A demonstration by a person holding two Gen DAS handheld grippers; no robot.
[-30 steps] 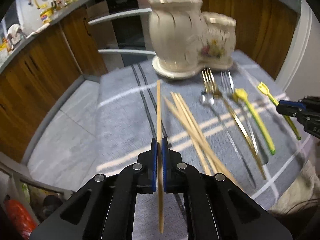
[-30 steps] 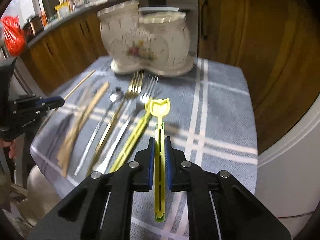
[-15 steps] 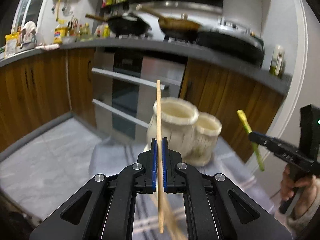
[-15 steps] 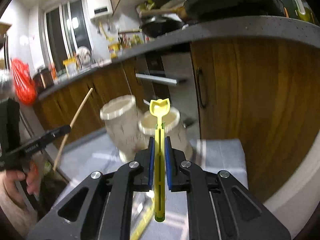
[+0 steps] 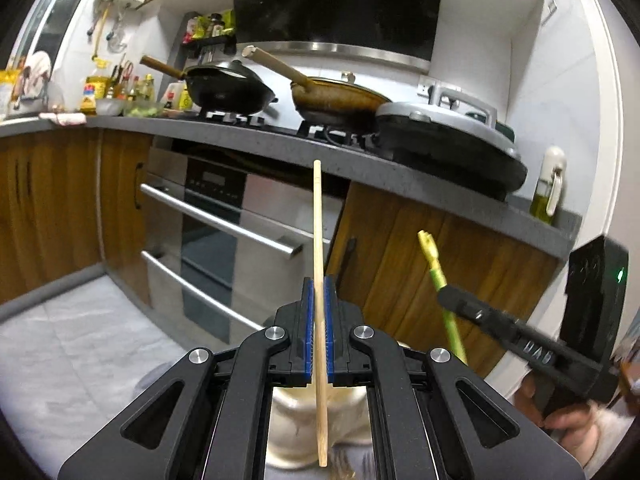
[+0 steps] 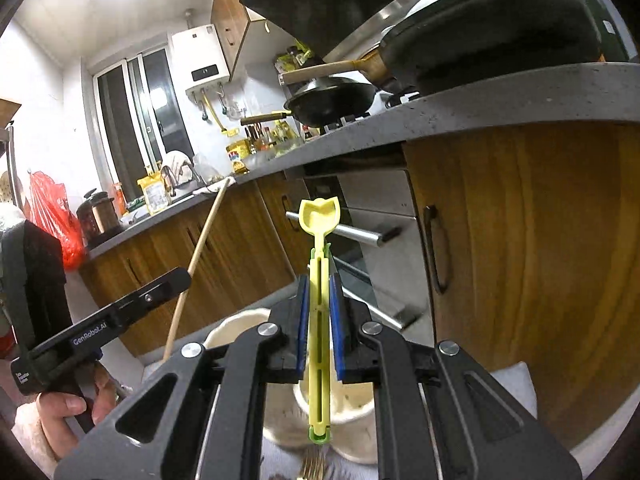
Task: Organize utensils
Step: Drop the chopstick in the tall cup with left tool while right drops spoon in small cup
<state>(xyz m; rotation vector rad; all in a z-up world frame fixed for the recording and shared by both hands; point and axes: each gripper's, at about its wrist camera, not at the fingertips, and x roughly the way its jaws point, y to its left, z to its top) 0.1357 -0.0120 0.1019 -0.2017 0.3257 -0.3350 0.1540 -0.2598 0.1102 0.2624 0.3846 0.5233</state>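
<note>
A pale wooden chopstick [image 5: 318, 280] stands nearly upright, raised above the cream holder [image 6: 240, 326]. To its right, a yellow plastic fork [image 6: 320, 304] with a green end is raised too, tilted.

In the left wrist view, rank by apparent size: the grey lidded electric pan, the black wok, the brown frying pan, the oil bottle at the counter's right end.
1. Grey lidded electric pan, though it sits nearest.
2-3. Black wok and brown frying pan: too alike to rank.
4. Oil bottle, plainly smallest.
</note>
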